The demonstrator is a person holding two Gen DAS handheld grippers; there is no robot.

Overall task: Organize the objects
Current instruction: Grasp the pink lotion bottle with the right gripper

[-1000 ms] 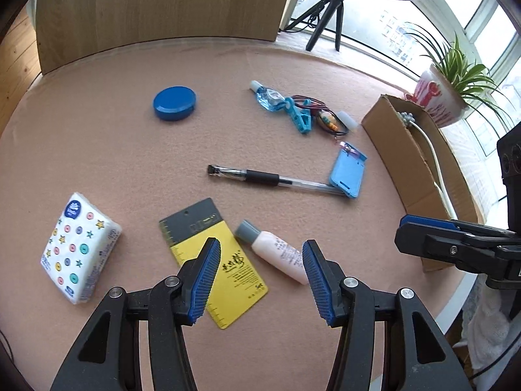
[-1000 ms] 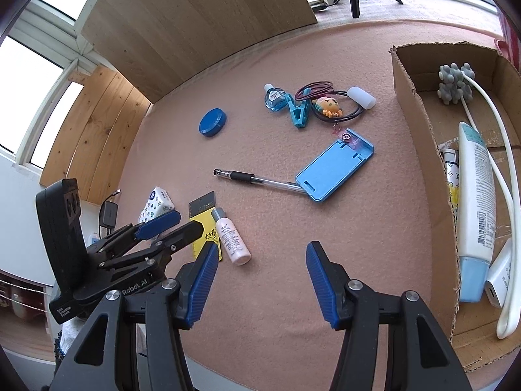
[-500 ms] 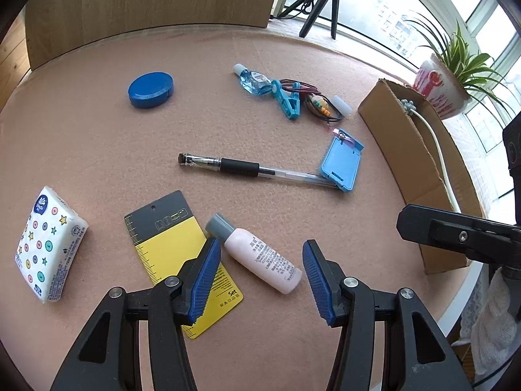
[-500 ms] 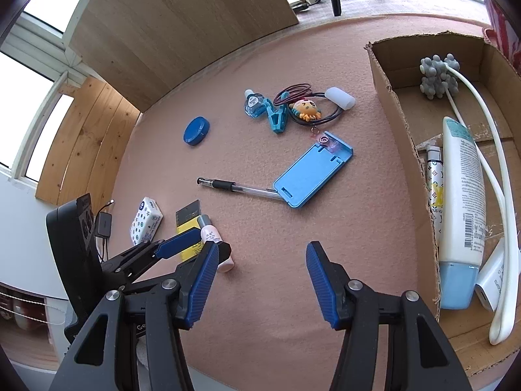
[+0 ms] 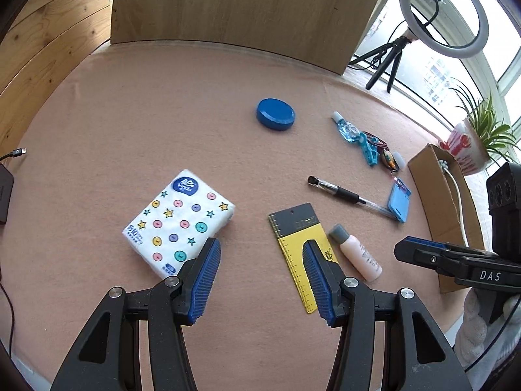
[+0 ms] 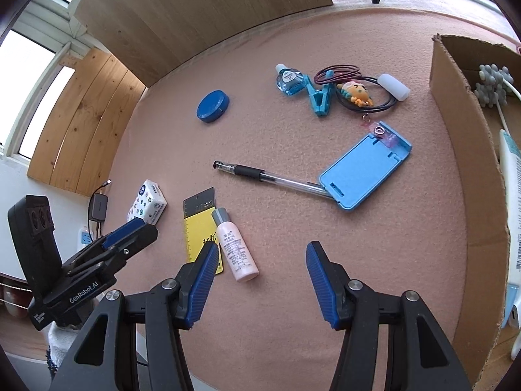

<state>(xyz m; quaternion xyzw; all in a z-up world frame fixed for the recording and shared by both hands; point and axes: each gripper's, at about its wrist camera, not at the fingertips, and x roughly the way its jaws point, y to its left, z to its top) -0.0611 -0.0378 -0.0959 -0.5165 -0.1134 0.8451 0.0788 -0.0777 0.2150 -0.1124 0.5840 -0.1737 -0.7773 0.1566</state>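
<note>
On the pink felt lie a tissue pack (image 5: 178,222) with button and star prints, a yellow and grey ruler card (image 5: 298,247), a small pink bottle (image 5: 355,252), a pen (image 5: 348,195), a blue phone stand (image 6: 364,169) and a blue round lid (image 5: 275,114). My left gripper (image 5: 260,257) hangs open above the felt between the tissue pack and the ruler card, holding nothing. My right gripper (image 6: 260,262) is open too, just right of the pink bottle (image 6: 234,247). A cardboard box (image 6: 469,163) at the right holds a white tube and a cable.
A blue eye-drop bottle (image 6: 288,78), a blue clip (image 6: 320,97), a cartoon charm on a cord (image 6: 356,93) and a white cap (image 6: 394,86) cluster at the far side. A ring light on a tripod (image 5: 443,13) and a potted plant (image 5: 469,143) stand beyond the table.
The left gripper has swung left: the tissue pack now lies close ahead of its left finger and the ruler card under its right finger. The right gripper came slightly lower, toward the bottle.
</note>
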